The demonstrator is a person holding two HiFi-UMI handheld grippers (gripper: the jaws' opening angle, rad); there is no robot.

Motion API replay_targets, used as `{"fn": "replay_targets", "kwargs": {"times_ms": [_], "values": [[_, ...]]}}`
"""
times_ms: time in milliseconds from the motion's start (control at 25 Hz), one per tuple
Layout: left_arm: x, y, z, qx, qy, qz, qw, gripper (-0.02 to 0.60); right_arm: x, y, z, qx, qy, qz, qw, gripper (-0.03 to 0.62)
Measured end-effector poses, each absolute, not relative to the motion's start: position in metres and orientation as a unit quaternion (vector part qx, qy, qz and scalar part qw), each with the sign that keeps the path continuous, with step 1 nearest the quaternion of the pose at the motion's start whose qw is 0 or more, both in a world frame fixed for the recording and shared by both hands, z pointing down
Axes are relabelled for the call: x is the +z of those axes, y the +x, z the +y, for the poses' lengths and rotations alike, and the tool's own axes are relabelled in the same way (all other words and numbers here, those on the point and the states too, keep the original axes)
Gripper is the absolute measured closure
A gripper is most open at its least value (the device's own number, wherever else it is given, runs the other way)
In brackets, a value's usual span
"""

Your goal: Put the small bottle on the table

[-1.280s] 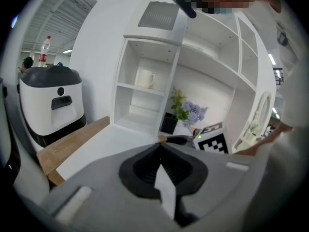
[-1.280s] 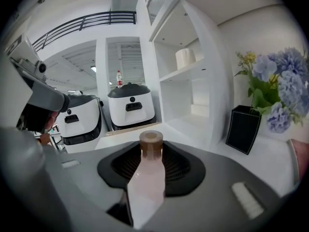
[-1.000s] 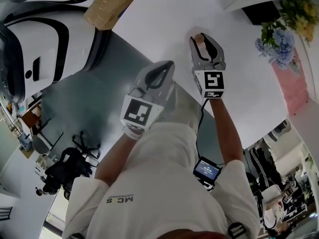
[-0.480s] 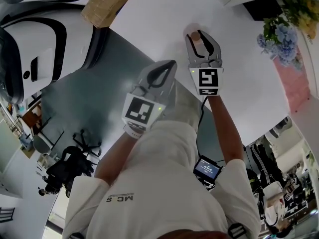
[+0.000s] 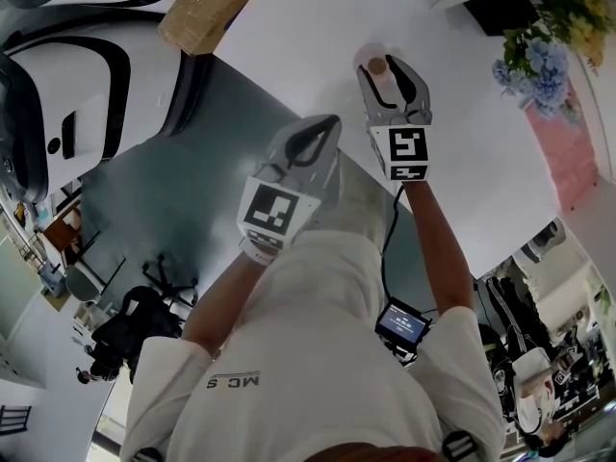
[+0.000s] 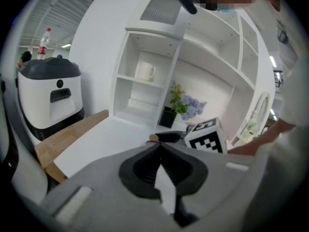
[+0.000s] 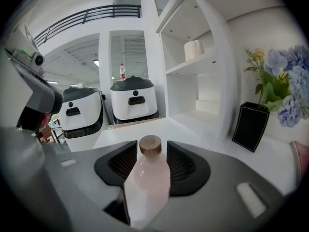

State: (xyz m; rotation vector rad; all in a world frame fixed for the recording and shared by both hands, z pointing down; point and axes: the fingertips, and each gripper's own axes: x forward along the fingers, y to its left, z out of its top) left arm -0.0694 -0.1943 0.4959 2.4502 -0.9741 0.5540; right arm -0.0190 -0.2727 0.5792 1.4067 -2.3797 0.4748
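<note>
The small pale-pink bottle [image 5: 378, 66] with a brown cap stands upright on the white table [image 5: 308, 27]. My right gripper [image 5: 383, 75] reaches over the table with the bottle [image 7: 147, 178] between its jaws. Those jaws are opening, and narrow gaps show on both sides of the cap. In the right gripper view the right gripper [image 7: 151, 148] frames the bottle with its ribbed black pads [image 7: 181, 164]. My left gripper [image 5: 328, 122] hovers near the table's front edge, shut and holding nothing. In the left gripper view the left gripper [image 6: 157, 144] points toward the bottle's cap [image 6: 153, 138].
A brown plank [image 5: 207, 8] lies along the table's left end. White machines [image 5: 58, 104] stand on the floor beyond it. A black vase of blue flowers [image 7: 253, 124] and a white shelf unit [image 7: 193, 81] stand at the table's far right side.
My right gripper shifted a little farther over the table, and its jaws now stand wider around the bottle. The left gripper has stayed put.
</note>
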Motion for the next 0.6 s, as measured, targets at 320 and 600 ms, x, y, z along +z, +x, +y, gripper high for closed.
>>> {"fn": "replay_targets", "kwargs": {"times_ms": [320, 600], "values": [[0.482, -0.077, -0.194, 0.197, 0.887, -0.356, 0.220, 0.580, 0.549, -0.017, -0.260, 0.158, 0.501, -0.837, 0.153, 0.408], [0.462, -0.084, -0.189, 0.192, 0.892, -0.350, 0.212, 0.580, 0.509, -0.020, -0.239, 0.150, 0.505, -0.839, 0.138, 0.444]]}}
